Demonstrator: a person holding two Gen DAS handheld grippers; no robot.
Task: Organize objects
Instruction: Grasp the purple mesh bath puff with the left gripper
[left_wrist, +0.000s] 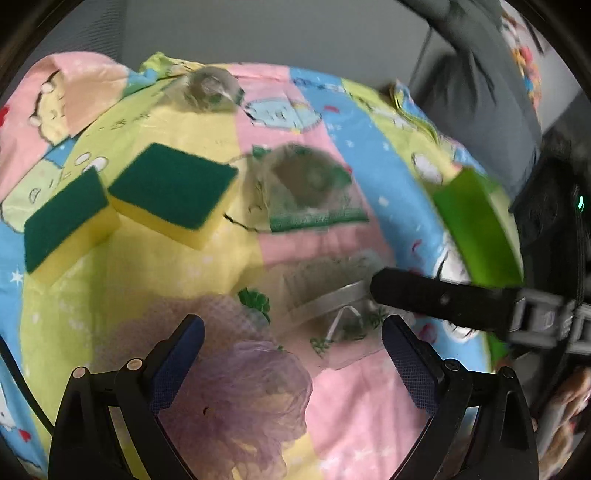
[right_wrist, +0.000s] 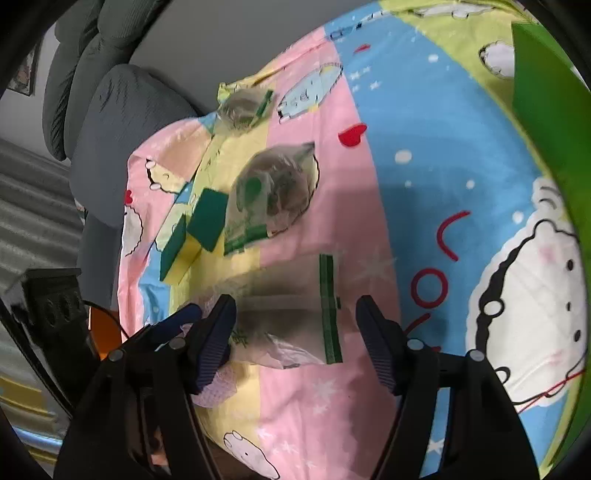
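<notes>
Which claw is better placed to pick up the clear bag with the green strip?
Right. The right claw already straddles the clear bag, open. The left claw hangs over the purple mesh puff, with the bag off beside one finger.

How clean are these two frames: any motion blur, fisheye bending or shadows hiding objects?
Left wrist view: sponges fairly sharp, clear bag near the right gripper smeared by motion, edges bent by fisheye. Right wrist view: dark shadow over the clear bag, everything soft, green box cut by the rim.
</notes>
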